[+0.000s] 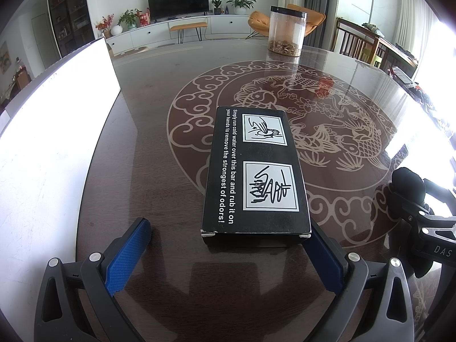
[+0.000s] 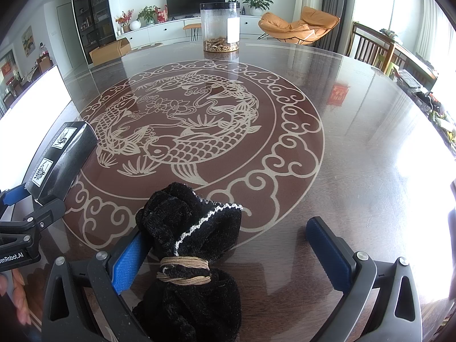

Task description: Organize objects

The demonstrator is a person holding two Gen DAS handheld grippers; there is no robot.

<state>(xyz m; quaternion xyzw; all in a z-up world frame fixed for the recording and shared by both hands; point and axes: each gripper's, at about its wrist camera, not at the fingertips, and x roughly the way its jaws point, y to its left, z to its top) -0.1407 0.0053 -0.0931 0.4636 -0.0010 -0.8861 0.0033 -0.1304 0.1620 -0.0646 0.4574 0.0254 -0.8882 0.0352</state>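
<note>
Sorting looks barely begun: your left tool (image 1: 228,245) gapes wide at the near end of the black box (image 1: 255,176), your right tool (image 2: 228,259) stands open around the tied black velvet pouch (image 2: 189,259), and the clear jar (image 2: 220,27) waits far across the surface (image 2: 356,142).

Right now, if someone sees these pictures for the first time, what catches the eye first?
First the black box with white print, lying between the open fingers of the left gripper. Then the black velvet pouch inside the open right gripper, and the fish-patterned table with a clear jar at its far edge.
</note>
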